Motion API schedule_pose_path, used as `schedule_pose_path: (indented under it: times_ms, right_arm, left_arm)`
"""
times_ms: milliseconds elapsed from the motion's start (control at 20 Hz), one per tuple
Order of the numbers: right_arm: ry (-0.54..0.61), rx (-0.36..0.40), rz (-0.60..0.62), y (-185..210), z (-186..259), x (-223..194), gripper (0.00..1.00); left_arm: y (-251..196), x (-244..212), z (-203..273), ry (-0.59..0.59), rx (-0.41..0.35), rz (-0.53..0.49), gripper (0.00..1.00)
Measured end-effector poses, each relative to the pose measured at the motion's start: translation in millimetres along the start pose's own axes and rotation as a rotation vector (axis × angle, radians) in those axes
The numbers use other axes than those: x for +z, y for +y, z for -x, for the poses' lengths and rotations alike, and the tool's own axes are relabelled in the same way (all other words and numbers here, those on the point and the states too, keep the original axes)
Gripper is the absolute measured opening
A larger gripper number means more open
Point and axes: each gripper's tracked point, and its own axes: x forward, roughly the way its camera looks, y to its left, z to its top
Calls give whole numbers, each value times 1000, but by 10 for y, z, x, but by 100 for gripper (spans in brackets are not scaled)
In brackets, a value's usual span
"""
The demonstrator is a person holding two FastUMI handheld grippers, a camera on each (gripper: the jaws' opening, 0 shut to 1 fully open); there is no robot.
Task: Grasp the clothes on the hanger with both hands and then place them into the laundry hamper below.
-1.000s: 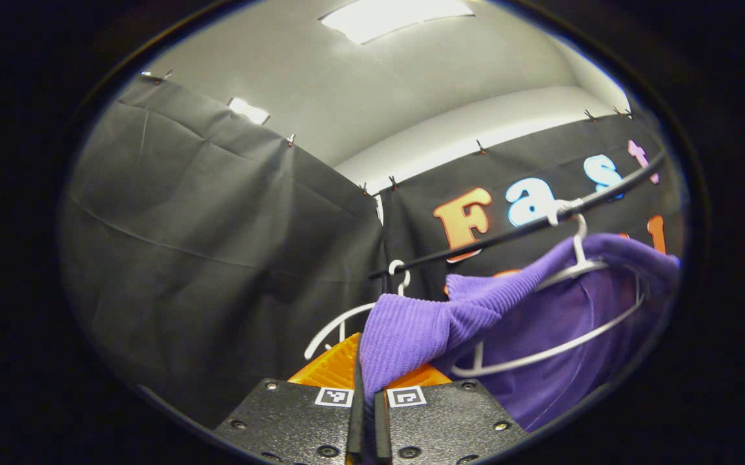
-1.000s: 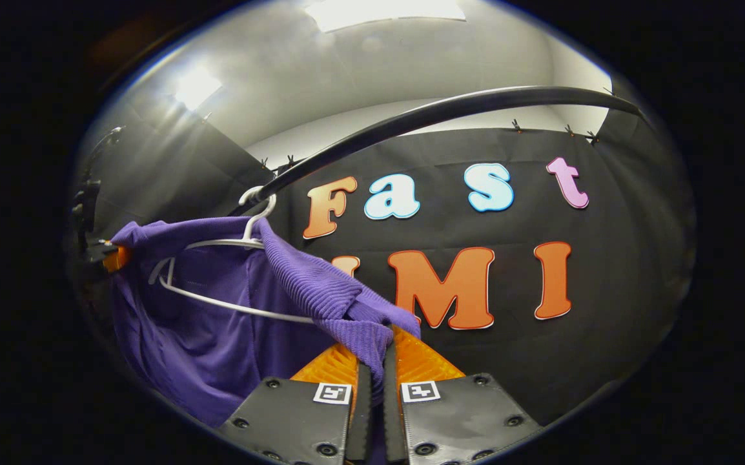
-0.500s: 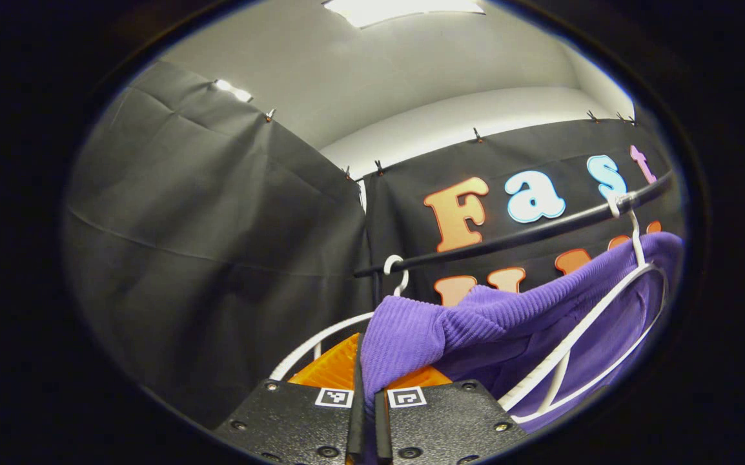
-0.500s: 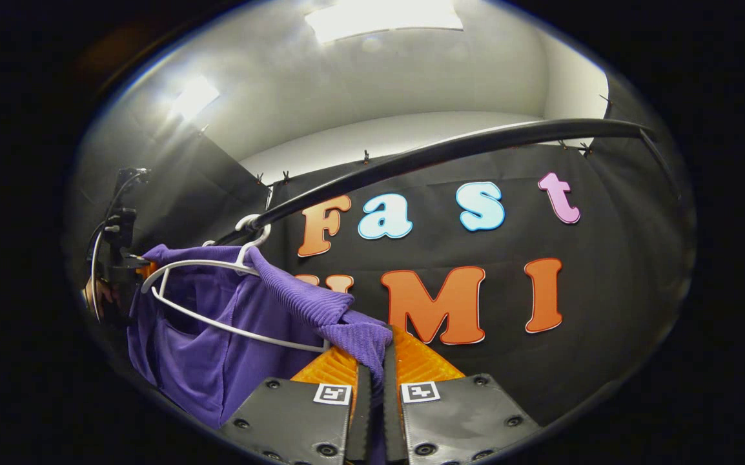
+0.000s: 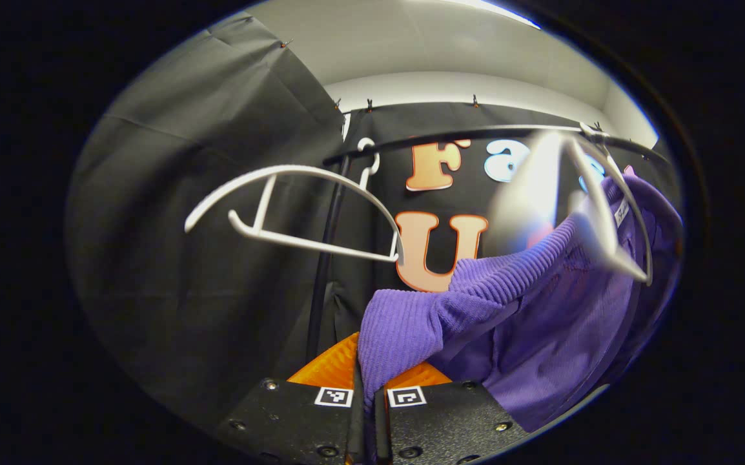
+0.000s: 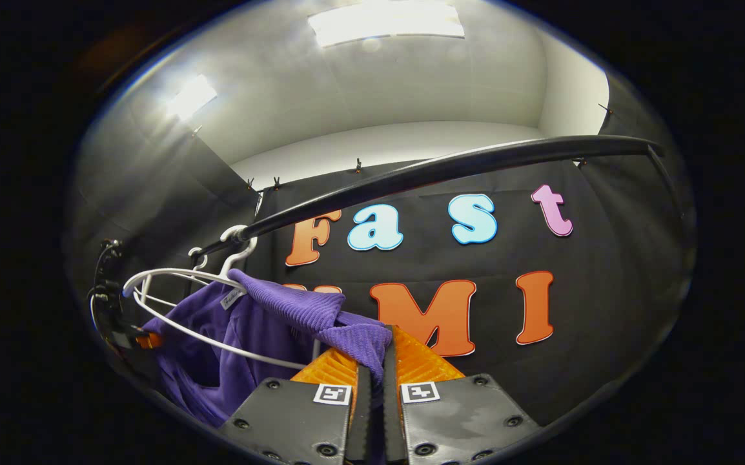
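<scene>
1. Left gripper [image 5: 368,381] is clamped on a fold of the purple garment [image 5: 540,310].
2. Right gripper [image 6: 376,365] pinches the garment's other shoulder.
3. The garment sags between them, partly under a white hanger [image 6: 172,303] hooked on the black rail [image 6: 450,169].

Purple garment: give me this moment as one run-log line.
left gripper: shut on purple garment | right gripper: shut on purple garment | white hanger: on black rail, garment partly off | hamper: unseen
</scene>
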Motion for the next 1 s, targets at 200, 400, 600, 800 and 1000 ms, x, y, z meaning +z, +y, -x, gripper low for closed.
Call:
schedule_pose_path:
  times_ms: [200, 400, 600, 800, 1000]
  right_arm:
    - [-15, -84, 34, -180, -186, -34, 10]
    - [21, -109, 37, -322, -377, -234, 15]
    - [59, -153, 111, -466, -505, -459, 15]
    - [122, -206, 111, -654, -560, -754, 15]
    - [195, -211, 109, -783, -426, -1042, 15]
  left_arm:
    - [-283, -522, 120, 87, -47, -42, 4]
    - [-371, -780, 231, 136, -77, -30, 6]
    - [-346, -785, 342, 141, -71, -26, 6]
    - [-313, -810, 421, 143, -53, -22, 6]
    - [-301, -838, 512, 153, -54, -25, 6]
